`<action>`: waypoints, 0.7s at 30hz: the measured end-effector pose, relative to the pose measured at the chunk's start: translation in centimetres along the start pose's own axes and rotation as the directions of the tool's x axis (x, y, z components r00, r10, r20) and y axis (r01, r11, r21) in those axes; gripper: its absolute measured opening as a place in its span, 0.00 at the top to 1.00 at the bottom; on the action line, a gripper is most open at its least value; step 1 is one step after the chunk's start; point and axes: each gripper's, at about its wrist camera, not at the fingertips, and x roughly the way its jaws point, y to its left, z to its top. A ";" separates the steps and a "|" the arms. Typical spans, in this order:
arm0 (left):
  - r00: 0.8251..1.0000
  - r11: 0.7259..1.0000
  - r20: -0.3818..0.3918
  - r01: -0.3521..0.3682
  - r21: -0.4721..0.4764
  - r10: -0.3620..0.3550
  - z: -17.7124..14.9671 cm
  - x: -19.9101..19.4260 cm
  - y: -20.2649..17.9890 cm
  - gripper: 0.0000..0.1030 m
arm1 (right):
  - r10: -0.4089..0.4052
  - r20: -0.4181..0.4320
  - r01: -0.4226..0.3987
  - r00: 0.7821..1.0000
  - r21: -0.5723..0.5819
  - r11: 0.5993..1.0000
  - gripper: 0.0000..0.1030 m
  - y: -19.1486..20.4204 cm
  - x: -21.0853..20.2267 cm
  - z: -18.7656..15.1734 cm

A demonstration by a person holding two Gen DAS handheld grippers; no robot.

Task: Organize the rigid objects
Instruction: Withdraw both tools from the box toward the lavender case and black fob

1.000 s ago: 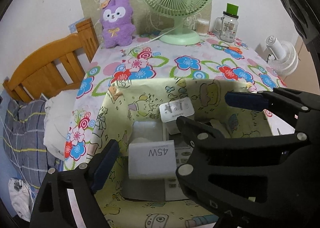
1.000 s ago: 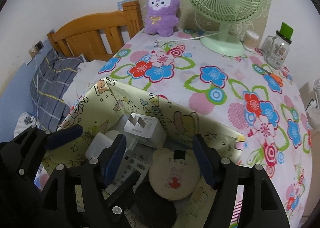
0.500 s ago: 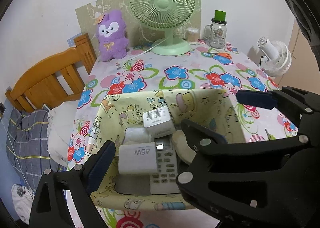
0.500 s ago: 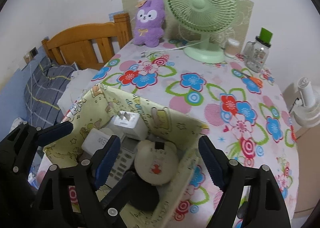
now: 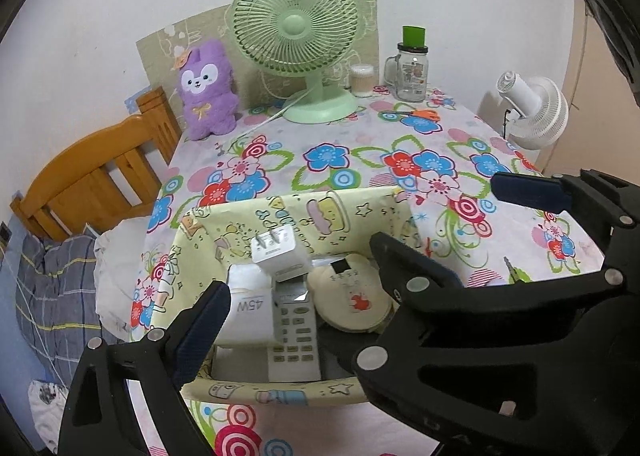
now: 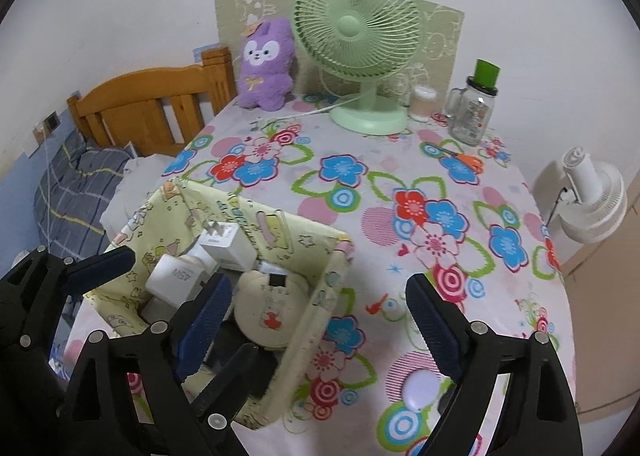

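place: home bedroom, likely | cues: wooden headboard [image 6: 152,103], plush toy [image 6: 266,63], floral tablecloth [image 6: 400,191]

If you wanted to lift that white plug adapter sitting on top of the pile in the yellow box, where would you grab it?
Probably from above, fingers closing across the white plug adapter's two flat side faces. It lies on top of the pile, prongs tilted toward the yellow box's far wall, so avoid those.

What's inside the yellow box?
In the box lie a plug, a 45W charger, a remote and a round cream case. Something dark lies under the case; the grippers cover the near part.
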 end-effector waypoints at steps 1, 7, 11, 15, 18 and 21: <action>1.000 1.000 0.002 0.001 0.003 -0.001 0.1 -0.1 -0.2 0.06 | -0.010 0.003 0.010 1.000 0.008 1.000 0.10 -0.3 -0.2 -0.1; 1.000 1.000 0.015 0.015 0.023 -0.015 0.4 -0.6 -1.5 0.06 | -0.039 0.013 0.039 0.999 0.033 0.999 0.09 -1.4 -1.2 -0.4; 0.999 0.999 0.027 0.024 0.034 -0.025 0.6 -1.0 -2.4 0.05 | -0.059 0.021 0.058 0.998 0.048 0.997 0.09 -2.1 -1.9 -0.7; 0.999 0.998 0.039 0.029 0.047 -0.031 0.8 -1.3 -3.3 0.03 | -0.079 0.030 0.077 0.996 0.064 0.995 0.09 -3.0 -2.8 -1.0; 0.998 0.998 0.048 0.032 0.056 -0.035 1.0 -1.7 -4.0 0.02 | -0.090 0.034 0.087 0.995 0.074 0.993 0.09 -3.6 -3.2 -1.1; 0.998 0.997 0.055 0.032 0.065 -0.036 1.1 -2.0 -4.6 0.01 | -0.098 0.040 0.094 0.994 0.084 0.992 0.09 -4.2 -3.7 -1.3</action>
